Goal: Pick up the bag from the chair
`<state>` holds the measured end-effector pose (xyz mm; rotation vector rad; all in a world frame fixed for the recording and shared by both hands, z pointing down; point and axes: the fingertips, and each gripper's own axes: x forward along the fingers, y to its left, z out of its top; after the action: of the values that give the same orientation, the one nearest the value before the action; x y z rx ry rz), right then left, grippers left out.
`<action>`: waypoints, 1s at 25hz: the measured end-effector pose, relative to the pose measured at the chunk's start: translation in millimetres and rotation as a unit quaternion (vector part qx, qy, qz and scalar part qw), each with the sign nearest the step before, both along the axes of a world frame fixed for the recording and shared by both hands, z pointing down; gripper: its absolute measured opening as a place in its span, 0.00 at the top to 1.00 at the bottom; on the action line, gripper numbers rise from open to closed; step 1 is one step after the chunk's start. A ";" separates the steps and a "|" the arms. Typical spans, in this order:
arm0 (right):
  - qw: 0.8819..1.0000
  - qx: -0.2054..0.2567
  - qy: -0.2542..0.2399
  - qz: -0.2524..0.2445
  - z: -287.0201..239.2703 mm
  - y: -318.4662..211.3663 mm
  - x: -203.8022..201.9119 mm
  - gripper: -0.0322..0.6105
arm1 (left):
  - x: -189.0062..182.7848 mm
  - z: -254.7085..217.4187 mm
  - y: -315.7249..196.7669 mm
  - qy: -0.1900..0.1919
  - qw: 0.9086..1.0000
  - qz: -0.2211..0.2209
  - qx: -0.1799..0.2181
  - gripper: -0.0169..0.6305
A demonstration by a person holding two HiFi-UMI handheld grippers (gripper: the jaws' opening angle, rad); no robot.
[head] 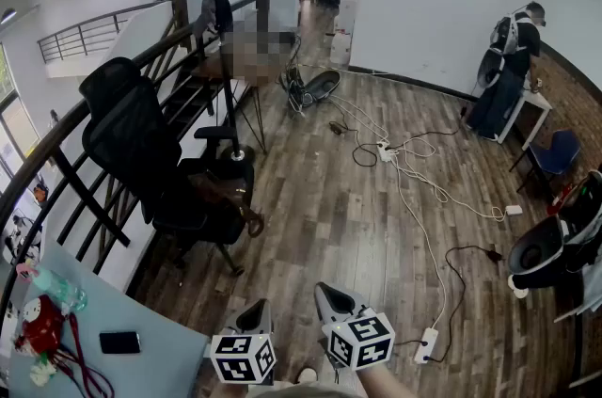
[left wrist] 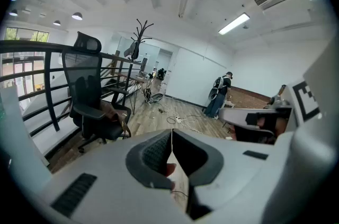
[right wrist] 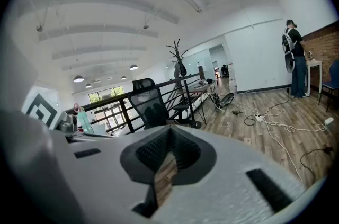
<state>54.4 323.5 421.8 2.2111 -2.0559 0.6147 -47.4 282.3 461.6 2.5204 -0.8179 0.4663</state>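
Note:
A brown bag (head: 224, 195) lies on the seat of a black mesh office chair (head: 132, 137) that stands by the railing at the left. In the left gripper view the chair (left wrist: 86, 95) and the bag (left wrist: 113, 114) show at the left, well beyond the jaws. My left gripper (head: 256, 310) and right gripper (head: 326, 293) are low in the head view, side by side, about a chair's width short of the bag. Each gripper, left (left wrist: 171, 134) and right (right wrist: 169, 132), is shut with nothing in it. The right gripper view shows the chair (right wrist: 149, 107); the bag is hidden there.
A black railing (head: 66, 128) runs behind the chair. A coat rack (head: 222, 1) stands beyond it. A light table (head: 150, 344) at bottom left holds a phone (head: 119, 342) and a bottle (head: 56, 288). White cables (head: 414, 184) trail over the wood floor. A person (head: 508, 67) stands at far right.

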 end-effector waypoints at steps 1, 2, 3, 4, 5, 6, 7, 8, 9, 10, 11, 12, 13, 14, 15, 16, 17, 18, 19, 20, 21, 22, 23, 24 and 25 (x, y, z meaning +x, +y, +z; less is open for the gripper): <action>1.000 0.000 -0.003 0.001 -0.1 4.5 -3.0 0.95 | -2.6 -2.9 4.7 0.001 1.000 0.000 0.000 0.97; 1.000 -0.001 -0.005 0.002 -0.2 8.8 -6.0 0.95 | -5.3 -5.7 9.0 0.001 1.000 0.000 0.001 0.97; 1.000 0.000 -0.006 0.003 -0.1 12.8 -9.0 0.95 | -7.8 -8.0 12.5 0.001 1.000 0.000 0.002 0.97; 1.000 0.000 -0.006 0.004 0.1 16.1 -11.7 0.95 | -10.3 -9.6 15.0 0.001 1.000 -0.001 0.004 0.97; 1.000 0.001 -0.006 0.004 0.5 18.8 -14.1 0.95 | -12.6 -10.5 16.6 0.000 1.000 -0.002 0.006 0.97; 1.000 0.001 -0.006 0.004 0.8 20.8 -16.1 0.95 | -14.8 -11.0 17.5 -0.001 1.000 -0.005 0.008 0.97; 1.000 0.001 -0.005 0.002 0.8 22.4 -17.7 0.95 | -16.6 -11.6 18.2 -0.001 1.000 -0.008 0.009 0.97; 1.000 0.002 -0.004 0.001 0.5 24.0 -18.8 0.95 | -18.0 -12.4 19.2 0.000 1.000 -0.010 0.010 0.97; 1.000 0.005 -0.003 0.000 -0.1 25.7 -19.1 0.95 | -18.7 -13.2 20.3 0.001 1.000 -0.012 0.010 0.97; 1.000 0.011 -0.004 0.002 -1.2 27.5 -18.1 0.95 | -18.7 -13.8 21.4 0.002 1.000 -0.012 0.011 0.97; 1.000 0.019 -0.007 0.005 -3.1 29.0 -16.0 0.95 | -18.0 -14.2 22.1 0.003 1.000 -0.012 0.012 0.97; 1.000 0.028 -0.012 0.009 -5.2 30.0 -13.2 0.95 | -16.7 -14.3 22.1 0.003 1.000 -0.012 0.012 0.97; 0.999 0.034 -0.018 0.011 -6.8 30.6 -10.6 0.95 | -15.0 -14.3 21.8 0.003 1.000 -0.012 0.012 0.97; 0.999 0.037 -0.023 0.009 -7.5 31.2 -8.7 0.95 | -13.1 -14.1 21.7 0.004 1.000 -0.013 0.012 0.97; 0.999 0.036 -0.024 0.006 -7.1 31.9 -7.4 0.95 | -11.3 -13.7 21.9 0.005 1.000 -0.014 0.012 0.97; 0.999 0.034 -0.024 0.002 -6.1 32.7 -6.3 0.95 | -9.5 -13.2 22.2 0.006 1.000 -0.016 0.011 0.97; 0.999 0.032 -0.022 -0.002 -4.9 33.3 -5.1 0.95 | -7.6 -12.4 22.2 0.006 1.000 -0.018 0.011 0.97; 0.999 0.029 -0.022 -0.006 -3.8 33.5 -3.5 0.95 | -5.5 -11.6 22.0 0.004 1.000 -0.021 0.012 0.97; 0.999 0.027 -0.022 -0.009 -2.7 33.6 -1.8 0.95 | -3.4 -10.7 21.7 0.002 1.000 -0.023 0.011 0.97; 0.999 0.025 -0.022 -0.012 -1.7 33.6 -0.5 0.95 | -1.8 -9.9 21.8 0.001 1.000 -0.025 0.010 0.97; 0.999 0.023 -0.023 -0.015 -0.8 33.4 0.3 0.95 | -0.6 -9.2 22.3 0.001 1.000 -0.026 0.008 0.97; 0.999 0.021 -0.023 -0.019 0.1 32.8 0.7 0.95 | 0.5 -8.6 22.6 0.002 1.000 -0.027 0.007 0.97; 0.999 0.020 -0.023 -0.023 1.0 31.5 1.4 0.95 | 1.6 -8.1 22.3 0.003 1.000 -0.028 0.006 0.97; 0.999 0.020 -0.024 -0.025 1.7 29.7 2.5 0.95 | 2.8 -7.6 21.4 0.003 1.000 -0.029 0.006 0.97; 0.999 0.020 -0.026 -0.027 2.3 27.6 4.2 0.95 | 4.3 -7.3 20.4 0.002 1.000 -0.030 0.006 0.97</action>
<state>58.6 351.1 424.1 2.1742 -2.1644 0.6388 -43.1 302.7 454.3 2.4981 -0.8953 0.4373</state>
